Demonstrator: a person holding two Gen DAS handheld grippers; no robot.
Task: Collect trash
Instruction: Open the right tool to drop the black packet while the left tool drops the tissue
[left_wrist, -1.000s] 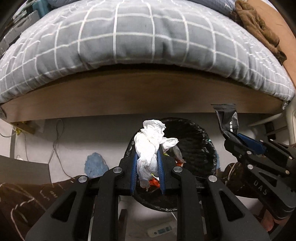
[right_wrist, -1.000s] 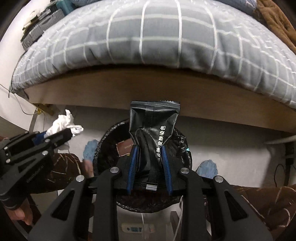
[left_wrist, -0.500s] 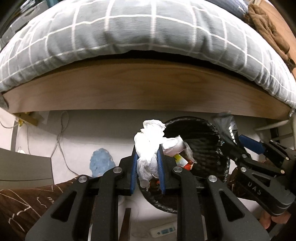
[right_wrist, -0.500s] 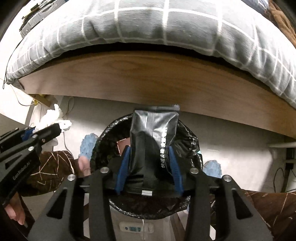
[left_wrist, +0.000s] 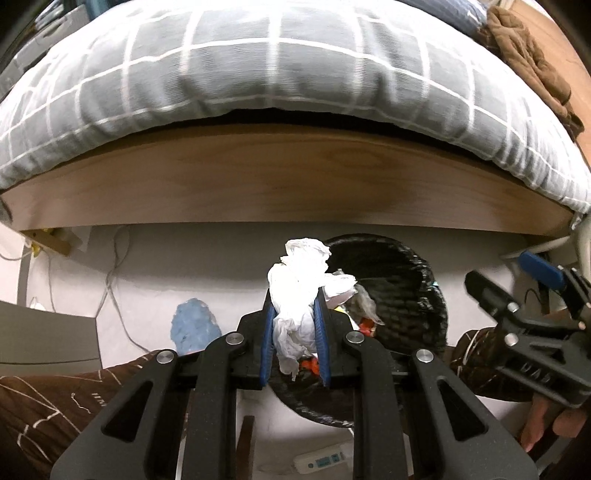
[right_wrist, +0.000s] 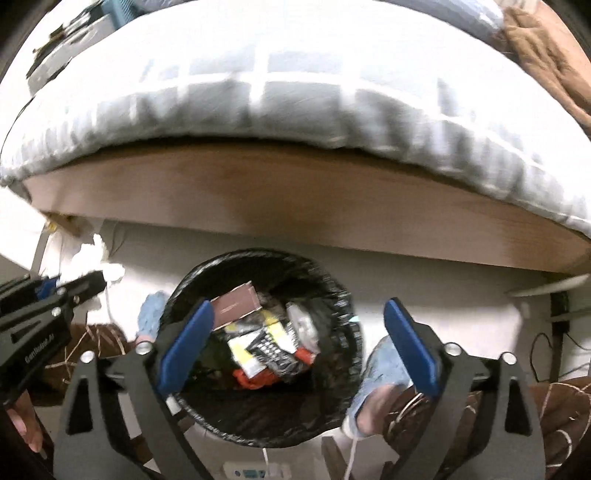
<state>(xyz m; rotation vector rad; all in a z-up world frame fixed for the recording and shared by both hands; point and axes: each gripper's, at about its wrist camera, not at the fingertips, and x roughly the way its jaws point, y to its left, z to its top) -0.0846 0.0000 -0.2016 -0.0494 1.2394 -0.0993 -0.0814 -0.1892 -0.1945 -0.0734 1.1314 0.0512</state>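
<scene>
1 wad of white tissue (left_wrist: 299, 295) is left, pinched between the blue pads of my left gripper (left_wrist: 294, 341) just beside the near rim of the black-lined bin (right_wrist: 258, 347). My right gripper (right_wrist: 295, 350) hangs over the bin mouth with jaws spread wide and empty; wrappers (right_wrist: 273, 347) already lie inside. I judge 1 drop remains, the tissue's. Behind stands the wooden bed frame (left_wrist: 280, 181).

The right gripper (right_wrist: 295, 339) gapes wide above the black-lined bin (right_wrist: 192, 277). Between its blue pads (right_wrist: 410, 347) lies a black wrapper (right_wrist: 273, 354) among other trash.
</scene>
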